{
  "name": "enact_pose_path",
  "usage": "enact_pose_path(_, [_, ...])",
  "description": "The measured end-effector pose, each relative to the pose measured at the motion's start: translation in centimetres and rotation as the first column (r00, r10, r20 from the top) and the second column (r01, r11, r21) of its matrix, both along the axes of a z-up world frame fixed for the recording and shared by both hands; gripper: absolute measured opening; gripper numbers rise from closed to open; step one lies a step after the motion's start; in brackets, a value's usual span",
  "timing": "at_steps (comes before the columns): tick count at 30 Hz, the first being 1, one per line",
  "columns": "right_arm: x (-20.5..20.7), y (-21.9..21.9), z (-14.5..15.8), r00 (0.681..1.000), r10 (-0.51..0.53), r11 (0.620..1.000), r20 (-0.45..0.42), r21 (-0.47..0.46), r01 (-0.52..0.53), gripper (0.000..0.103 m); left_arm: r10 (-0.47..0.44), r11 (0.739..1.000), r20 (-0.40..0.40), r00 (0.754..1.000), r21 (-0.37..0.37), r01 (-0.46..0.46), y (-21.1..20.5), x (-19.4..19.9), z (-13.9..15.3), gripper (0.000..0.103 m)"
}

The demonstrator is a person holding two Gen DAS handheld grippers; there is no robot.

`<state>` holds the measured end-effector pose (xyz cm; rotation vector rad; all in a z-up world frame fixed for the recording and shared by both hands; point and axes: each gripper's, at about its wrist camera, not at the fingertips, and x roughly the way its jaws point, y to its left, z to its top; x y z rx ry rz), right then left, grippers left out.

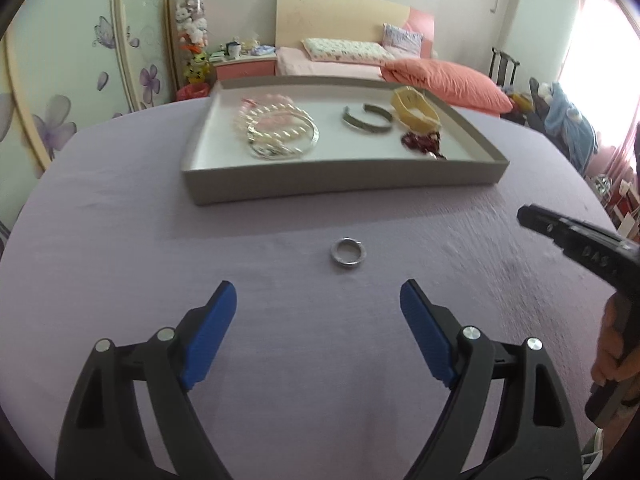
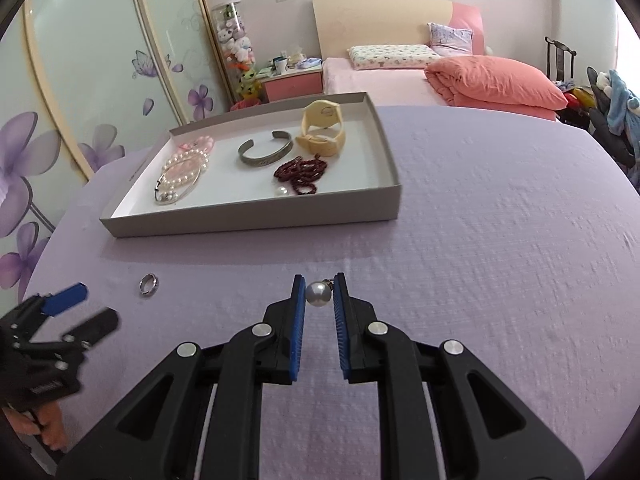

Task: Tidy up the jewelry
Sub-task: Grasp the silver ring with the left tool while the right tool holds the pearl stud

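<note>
Pointing steeply downward, the right gripper (image 2: pixel 319 294) clenches a pearl pendant (image 2: pixel 318 293), clasp toward 1 o'clock, while the left gripper (image 1: pixel 318 304) hangs released at 6 o'clock of the ring (image 1: pixel 347 252).

Left hand-held gripper (image 1: pixel 318 300) with black angular arms, blue ribbed pads, silver round pivot screws, right hand-held gripper (image 2: pixel 319 294) the same build, pale lettering on its black body

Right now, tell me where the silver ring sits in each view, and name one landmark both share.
Left wrist view: the silver ring lies on the purple cloth at centre, just ahead of the open left tongs.
Right wrist view: the ring lies at lower left, off to the side of the tongs.
Shared landmark: the grey tray beyond it.
</note>
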<state>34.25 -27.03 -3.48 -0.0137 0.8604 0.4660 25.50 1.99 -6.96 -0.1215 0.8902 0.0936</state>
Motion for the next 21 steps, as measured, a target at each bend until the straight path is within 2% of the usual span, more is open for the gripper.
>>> enact_pose_path(4, [0.3,-0.7,0.2,1.0,-0.006,1.0,0.003,0.008,0.006,0.015,0.017,1.0,-0.022,1.0,0.007,-0.016,-0.9,1.4,-0.8,0.081])
enact_pose_path(9, [0.7,-1.3,0.2,1.0,-0.015,1.0,0.004,0.02,0.015,0.015,0.047,0.999,-0.04,0.998,0.017,-0.047,-1.6,3.1,-1.4,0.069])
enact_pose_path(19, [1.0,-1.7,0.3,1.0,-0.011,0.999,0.001,0.035,0.011,0.015,0.069,0.995,-0.024,0.997,0.073,-0.067,-2.5,3.7,-1.4,0.053])
enact_pose_path(21, [0.9,-1.6,0.3,1.0,-0.007,0.999,0.0,0.038,0.007,0.015,0.068,0.995,-0.024,0.997,0.072,-0.066,-2.5,3.7,-1.3,0.046])
